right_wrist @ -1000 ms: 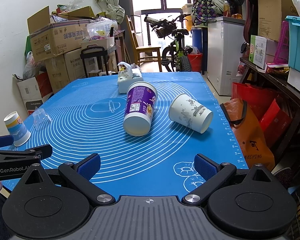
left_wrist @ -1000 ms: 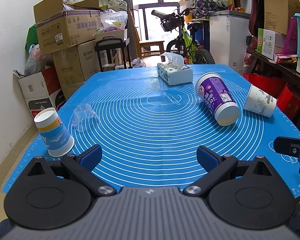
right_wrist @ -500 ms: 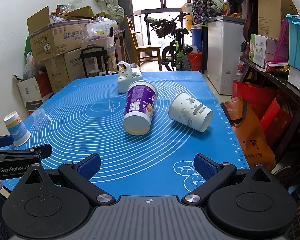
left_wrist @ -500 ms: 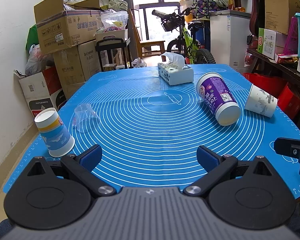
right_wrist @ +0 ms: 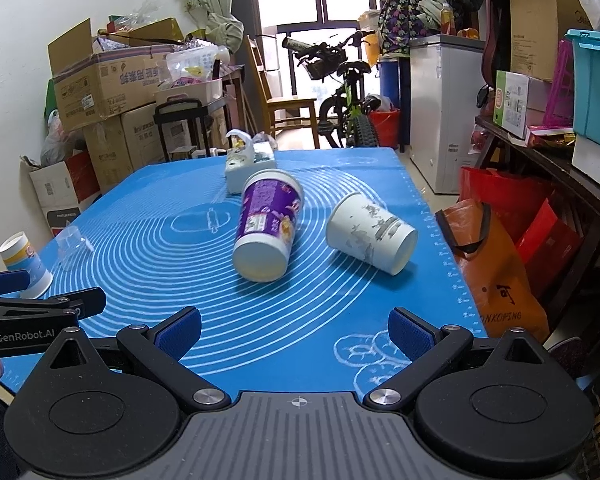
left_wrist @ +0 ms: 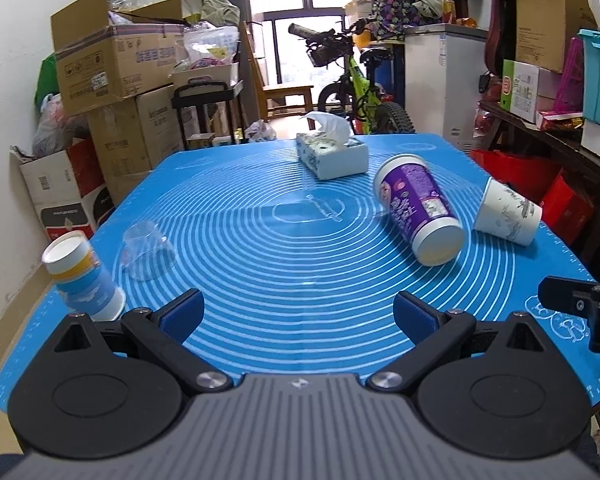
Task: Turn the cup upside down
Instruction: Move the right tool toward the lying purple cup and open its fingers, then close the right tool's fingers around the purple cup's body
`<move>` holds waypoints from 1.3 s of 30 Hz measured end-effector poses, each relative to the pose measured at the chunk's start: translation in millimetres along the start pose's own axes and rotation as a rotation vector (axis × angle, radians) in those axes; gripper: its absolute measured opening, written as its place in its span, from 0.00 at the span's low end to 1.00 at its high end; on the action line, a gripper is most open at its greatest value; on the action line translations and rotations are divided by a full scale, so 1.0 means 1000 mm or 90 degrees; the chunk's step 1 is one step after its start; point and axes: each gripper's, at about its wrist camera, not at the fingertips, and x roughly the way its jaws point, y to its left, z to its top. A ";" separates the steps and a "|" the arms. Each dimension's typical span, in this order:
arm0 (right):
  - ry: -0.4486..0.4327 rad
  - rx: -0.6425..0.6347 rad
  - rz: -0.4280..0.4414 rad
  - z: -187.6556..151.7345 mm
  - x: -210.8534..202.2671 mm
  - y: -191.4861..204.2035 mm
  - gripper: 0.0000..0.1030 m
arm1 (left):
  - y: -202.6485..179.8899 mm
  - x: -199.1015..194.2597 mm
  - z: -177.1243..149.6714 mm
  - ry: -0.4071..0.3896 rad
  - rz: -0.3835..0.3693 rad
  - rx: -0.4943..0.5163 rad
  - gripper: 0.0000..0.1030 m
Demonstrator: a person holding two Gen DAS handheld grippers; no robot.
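A purple cup (left_wrist: pixel 418 204) (right_wrist: pixel 266 224) lies on its side on the blue mat (left_wrist: pixel 300 264), base toward me. A white printed cup (left_wrist: pixel 508 214) (right_wrist: pixel 370 230) lies on its side to its right. A blue-and-yellow paper cup (left_wrist: pixel 82 276) (right_wrist: pixel 24 262) stands upside down at the mat's left edge, and a clear plastic cup (left_wrist: pixel 148 252) (right_wrist: pixel 72 242) stands upside down beside it. My left gripper (left_wrist: pixel 299 314) is open and empty above the mat's near edge. My right gripper (right_wrist: pixel 296 330) is open and empty, in front of the purple and white cups.
A tissue box (left_wrist: pixel 332 154) (right_wrist: pixel 248 166) sits at the far middle of the mat. Cardboard boxes (left_wrist: pixel 116 80) stack along the left wall. A bicycle (left_wrist: pixel 356 92) and a white cabinet (right_wrist: pixel 444 112) stand behind the table. An orange bag (right_wrist: pixel 496 276) hangs off the right side.
Both grippers have drifted very slightly; the cups have not moved.
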 end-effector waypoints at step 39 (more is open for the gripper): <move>-0.057 0.083 -0.066 0.046 0.076 -0.099 0.96 | -0.107 0.129 0.047 0.040 -0.112 0.065 0.68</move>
